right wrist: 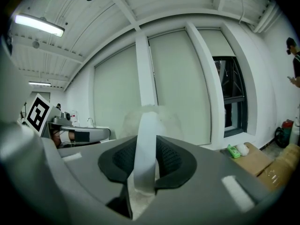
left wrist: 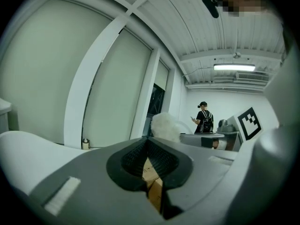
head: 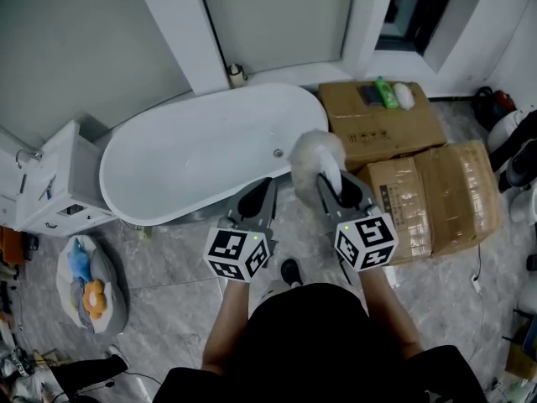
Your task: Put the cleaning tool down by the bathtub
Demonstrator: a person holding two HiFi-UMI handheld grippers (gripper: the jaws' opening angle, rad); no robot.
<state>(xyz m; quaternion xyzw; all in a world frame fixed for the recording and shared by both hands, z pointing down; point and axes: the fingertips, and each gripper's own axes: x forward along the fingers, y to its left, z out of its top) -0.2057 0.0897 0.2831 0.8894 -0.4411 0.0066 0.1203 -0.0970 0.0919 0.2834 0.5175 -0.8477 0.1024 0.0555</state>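
Jaws: right gripper [head: 336, 185] clamps the tool [head: 315, 151] by its handle, left gripper [head: 260, 193] closed, empty. Early release may drop it into the bathtub [head: 193, 154].

- Grey marble-look tiles cover the floor [head: 168, 267], where a white freestanding bathtub [head: 193, 154] stands below pale wall panels [head: 84, 40].
- A white cabinet [head: 59, 183] sits just left of the bathtub; cardboard boxes [head: 377, 133] crowd its right end.
- A dark window [right wrist: 229, 97] breaks the wall; a strip light [right wrist: 40, 26] glows on the ribbed ceiling [right wrist: 154, 3].
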